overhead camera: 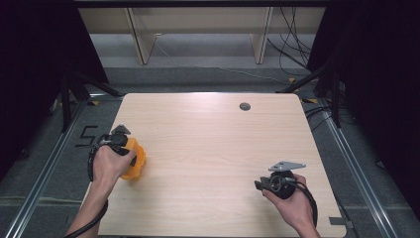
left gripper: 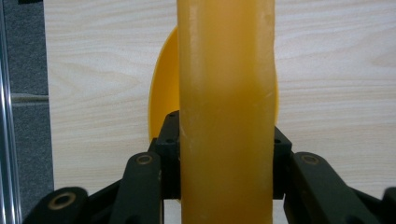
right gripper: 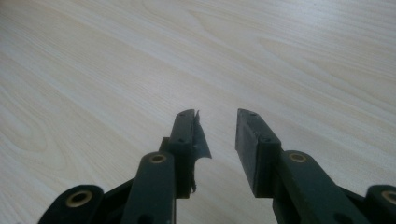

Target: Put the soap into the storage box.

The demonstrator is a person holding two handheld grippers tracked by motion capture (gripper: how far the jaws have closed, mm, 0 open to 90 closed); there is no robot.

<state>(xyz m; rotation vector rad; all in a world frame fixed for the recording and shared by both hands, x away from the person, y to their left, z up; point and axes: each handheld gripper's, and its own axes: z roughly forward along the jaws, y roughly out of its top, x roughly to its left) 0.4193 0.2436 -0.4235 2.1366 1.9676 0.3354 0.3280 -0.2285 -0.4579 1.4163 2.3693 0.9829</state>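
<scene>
A yellow-orange round object stands on the light wooden table near its left edge. My left gripper comes down on it from above, under the person's hand. In the left gripper view the object is an amber upright band with a yellow curved part behind it, and the left gripper is shut on it, pads pressed on both sides. My right gripper lies low at the front right, pointing left. Seen from the right gripper view, it stands open over bare wood with nothing between its jaws.
A small grey grommet sits near the table's far edge. Metal rails run along both sides on the grey floor. Black stands and loose cables lie beyond the far right corner, and wooden shelf legs stand at the back.
</scene>
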